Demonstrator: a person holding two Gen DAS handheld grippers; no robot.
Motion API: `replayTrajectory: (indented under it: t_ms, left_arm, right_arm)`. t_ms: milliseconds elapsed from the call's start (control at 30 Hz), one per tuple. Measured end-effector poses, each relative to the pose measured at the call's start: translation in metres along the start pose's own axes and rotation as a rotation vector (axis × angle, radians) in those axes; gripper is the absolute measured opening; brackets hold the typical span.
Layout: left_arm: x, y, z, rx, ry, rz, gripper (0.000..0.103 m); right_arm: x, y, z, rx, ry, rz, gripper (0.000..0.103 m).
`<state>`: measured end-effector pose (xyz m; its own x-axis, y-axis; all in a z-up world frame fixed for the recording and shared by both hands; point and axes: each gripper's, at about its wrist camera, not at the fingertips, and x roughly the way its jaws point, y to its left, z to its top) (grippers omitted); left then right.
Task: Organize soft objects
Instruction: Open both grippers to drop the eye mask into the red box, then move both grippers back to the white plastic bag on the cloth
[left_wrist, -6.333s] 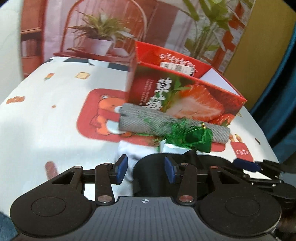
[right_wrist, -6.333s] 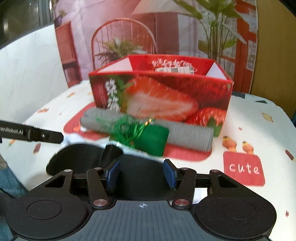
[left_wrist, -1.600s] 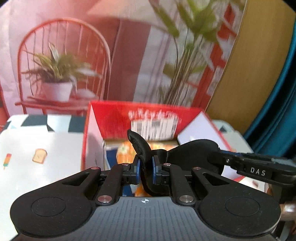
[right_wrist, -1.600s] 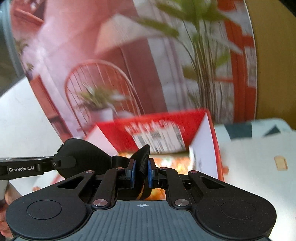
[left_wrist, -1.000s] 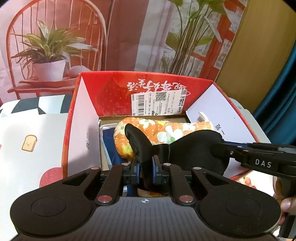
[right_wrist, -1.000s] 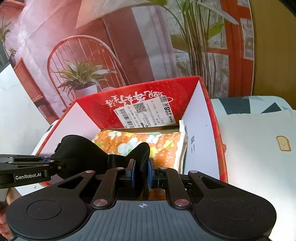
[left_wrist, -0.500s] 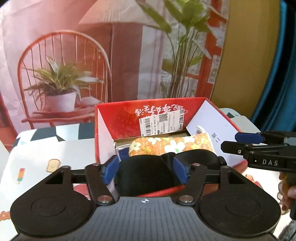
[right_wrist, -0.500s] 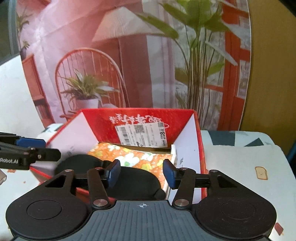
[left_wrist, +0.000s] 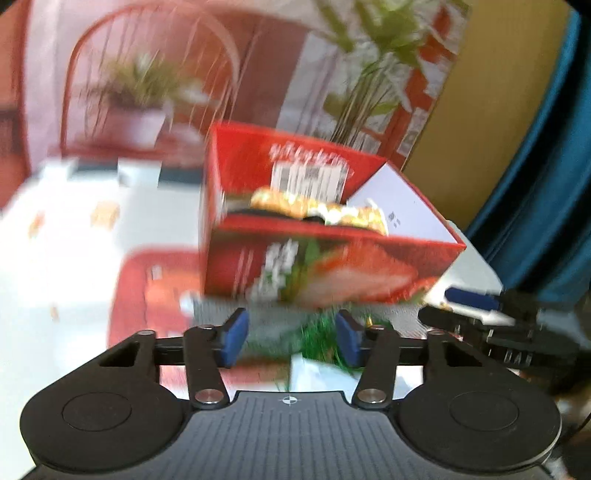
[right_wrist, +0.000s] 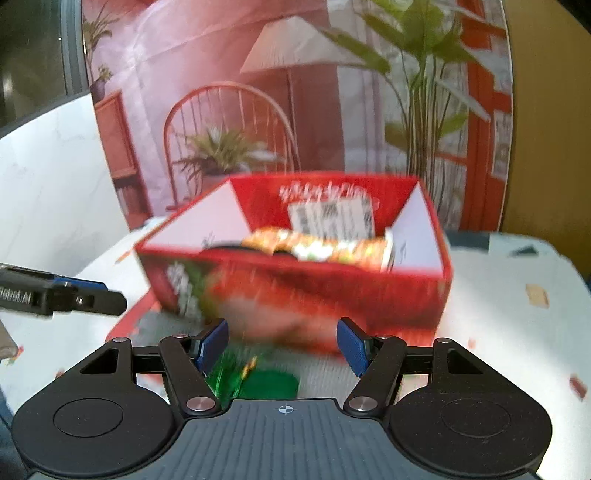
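**Soft items in and beside the strawberry box, both grippers empty**

In the red cardboard box with the strawberry print, top open: an orange floral fabric roll lies along the far side under the barcode label, and a dark soft piece sits just in front of it, mostly hidden by the near wall. Both views are motion-blurred, so detail inside is poor.

Just in front of the box, on the white patterned tablecloth: a grey woven cloth roll lies along the box's near wall, with a green tinsel-and-fabric item on or against its front; contact can't be resolved. A white object lies beside the green one in the left view.

Left gripper: blue pads apart at a moderate width, closing, nothing between them; grey roll and green item are visible beyond the gap.

Right gripper: blue pads apart, a bit wider, opening, nothing gripped; it also appears at the right edge of the left view, beside the box.

Behind: printed backdrop with chair, potted plant, lamp.
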<state>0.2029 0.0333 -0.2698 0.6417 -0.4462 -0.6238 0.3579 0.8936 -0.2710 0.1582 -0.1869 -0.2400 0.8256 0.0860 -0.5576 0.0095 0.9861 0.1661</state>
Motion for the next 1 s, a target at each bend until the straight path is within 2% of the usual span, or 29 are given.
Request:
replayTrajectory:
  t_ms: [233, 467, 667, 1000]
  left_arm:
    - [0.007, 0.008, -0.043, -0.109, 0.072, -0.017, 0.042]
    - [0.015, -0.01, -0.069, -0.029, 0.108, 0.002, 0.042]
    - [0.021, -0.013, -0.081, 0.016, 0.129, 0.011, 0.042]
    - [0.021, -0.005, -0.084, -0.028, 0.139, -0.016, 0.041]
  right_arm:
    - [-0.003, 0.007, -0.052, 0.041, 0.109, 0.026, 0.062]
    - [0.004, 0.005, -0.083, 0.119, 0.178, 0.03, 0.061]
    - [0.004, 0.002, -0.092, 0.159, 0.185, 0.038, 0.061]
    - [0.004, 0.004, -0.094, 0.163, 0.188, 0.039, 0.061]
